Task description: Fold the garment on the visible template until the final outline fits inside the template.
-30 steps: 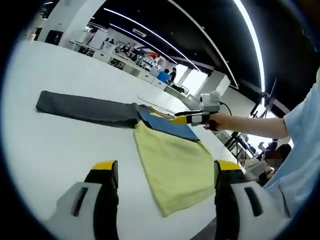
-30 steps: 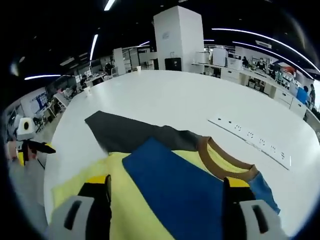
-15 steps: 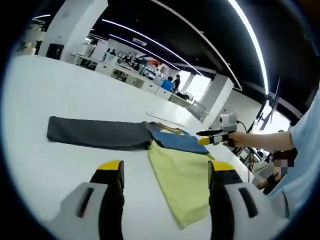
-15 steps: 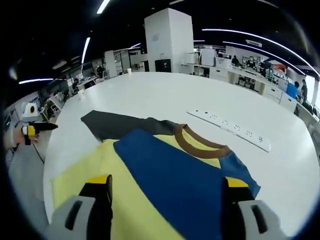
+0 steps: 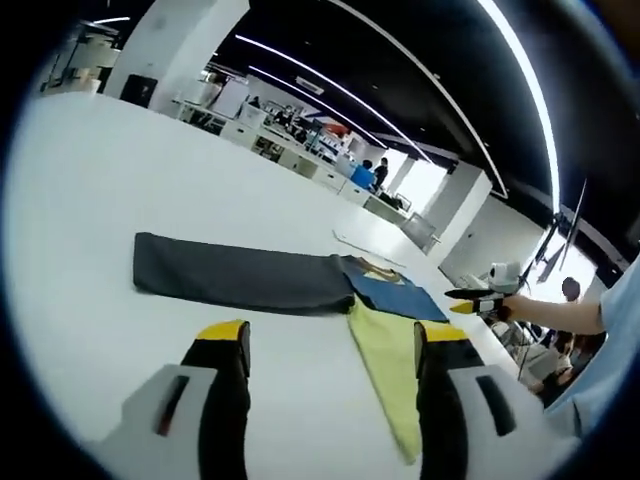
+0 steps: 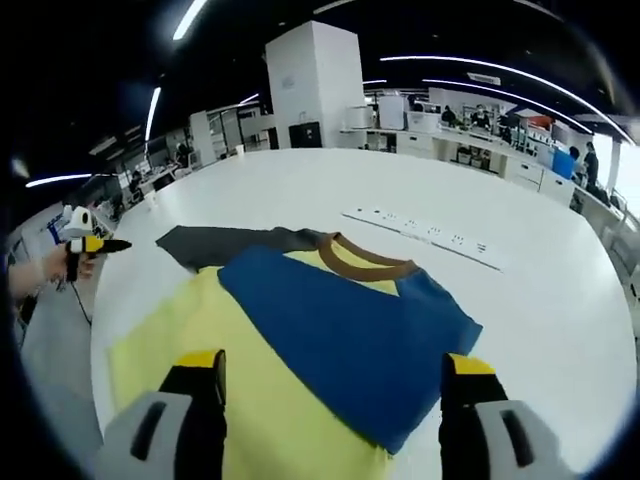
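Your left gripper (image 5: 325,345) hangs above the white round table (image 5: 90,200) with its jaws wide and nothing between them. Your right gripper (image 6: 330,375) is spread wide too, empty, over the yellow and blue t-shirt with a brown collar (image 6: 330,320). The shirt lies flat on the table, one blue sleeve folded across the yellow, beside the dark grey rectangular cloth (image 5: 240,280). A white power strip (image 6: 420,235) sits just beyond the collar.

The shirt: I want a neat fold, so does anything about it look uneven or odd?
The shirt lies flat on the white table, but one dark grey sleeve sticks out long and unfolded, while the blue sleeve is short. No tears or spills show.
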Action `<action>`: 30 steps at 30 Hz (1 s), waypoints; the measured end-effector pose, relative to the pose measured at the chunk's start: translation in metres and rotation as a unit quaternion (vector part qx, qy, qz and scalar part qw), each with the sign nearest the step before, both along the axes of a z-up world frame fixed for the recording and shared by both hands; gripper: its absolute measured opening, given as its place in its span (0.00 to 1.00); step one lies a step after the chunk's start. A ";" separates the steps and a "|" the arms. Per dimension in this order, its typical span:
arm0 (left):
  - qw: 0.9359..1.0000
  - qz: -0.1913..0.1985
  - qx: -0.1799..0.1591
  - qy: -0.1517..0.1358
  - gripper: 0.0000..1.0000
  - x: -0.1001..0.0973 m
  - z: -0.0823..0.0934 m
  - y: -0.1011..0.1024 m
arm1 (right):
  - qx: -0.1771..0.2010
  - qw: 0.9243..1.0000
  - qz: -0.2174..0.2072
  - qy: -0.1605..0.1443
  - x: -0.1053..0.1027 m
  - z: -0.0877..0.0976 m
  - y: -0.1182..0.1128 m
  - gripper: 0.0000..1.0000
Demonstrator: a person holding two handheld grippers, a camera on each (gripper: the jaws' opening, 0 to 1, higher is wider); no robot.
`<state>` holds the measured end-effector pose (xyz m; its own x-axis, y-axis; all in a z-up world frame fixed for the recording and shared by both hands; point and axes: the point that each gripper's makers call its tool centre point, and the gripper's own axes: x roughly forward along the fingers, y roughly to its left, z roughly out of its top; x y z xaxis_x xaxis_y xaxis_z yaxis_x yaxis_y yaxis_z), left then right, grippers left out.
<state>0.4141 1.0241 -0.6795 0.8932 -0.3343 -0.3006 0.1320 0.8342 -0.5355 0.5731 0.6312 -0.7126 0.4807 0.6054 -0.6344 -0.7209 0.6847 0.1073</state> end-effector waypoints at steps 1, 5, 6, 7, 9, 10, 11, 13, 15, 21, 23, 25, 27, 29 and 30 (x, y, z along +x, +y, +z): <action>1.000 0.011 -0.002 0.000 0.64 0.002 -0.001 0.008 | 0.001 1.000 -0.003 0.001 -0.002 -0.001 -0.003 0.89; 0.999 0.050 -0.003 0.011 0.64 0.007 -0.009 0.033 | 0.004 1.000 -0.010 0.009 -0.005 -0.004 -0.005 0.89; 0.998 0.055 0.005 0.016 0.64 0.008 -0.013 0.039 | 0.005 1.000 -0.009 0.010 -0.006 -0.004 -0.005 0.89; 0.997 0.071 0.021 0.031 0.62 0.008 -0.020 0.049 | 0.006 1.000 -0.010 0.011 -0.007 -0.004 -0.004 0.89; 0.991 0.125 0.026 0.037 0.59 0.013 -0.024 0.070 | 0.020 1.000 -0.009 0.017 -0.009 -0.003 0.000 0.90; 0.990 0.128 0.034 0.047 0.58 0.015 -0.029 0.077 | 0.018 1.000 -0.008 0.016 -0.009 -0.004 0.001 0.90; 0.989 0.131 0.045 0.051 0.58 0.016 -0.032 0.081 | 0.013 1.000 -0.007 0.016 -0.010 -0.005 0.001 0.89; 0.987 0.129 0.068 0.067 0.59 0.020 -0.042 0.088 | 0.008 1.000 0.000 0.020 -0.012 -0.008 0.001 0.89; 0.986 0.133 0.069 0.068 0.58 0.024 -0.046 0.091 | 0.009 1.000 0.001 0.020 -0.012 -0.007 0.001 0.89; 0.980 0.149 0.095 0.087 0.55 0.034 -0.061 0.107 | 0.016 1.000 0.000 0.020 -0.018 -0.003 -0.002 0.89; 0.979 0.157 0.095 0.093 0.53 0.037 -0.065 0.112 | 0.016 1.000 0.001 0.022 -0.020 -0.003 -0.005 0.89; 0.978 0.158 0.101 0.094 0.53 0.040 -0.067 0.115 | 0.015 1.000 -0.002 0.020 -0.022 -0.002 -0.009 0.89; 0.978 0.159 0.097 0.095 0.51 0.043 -0.070 0.115 | 0.018 1.000 -0.006 0.022 -0.024 -0.001 -0.012 0.89; 0.977 0.168 0.091 0.099 0.45 0.044 -0.071 0.118 | 0.014 1.000 -0.009 0.021 -0.026 -0.002 -0.017 0.89; 0.976 0.173 0.087 0.096 0.43 0.045 -0.071 0.119 | 0.013 1.000 -0.010 0.021 -0.026 -0.002 -0.019 0.89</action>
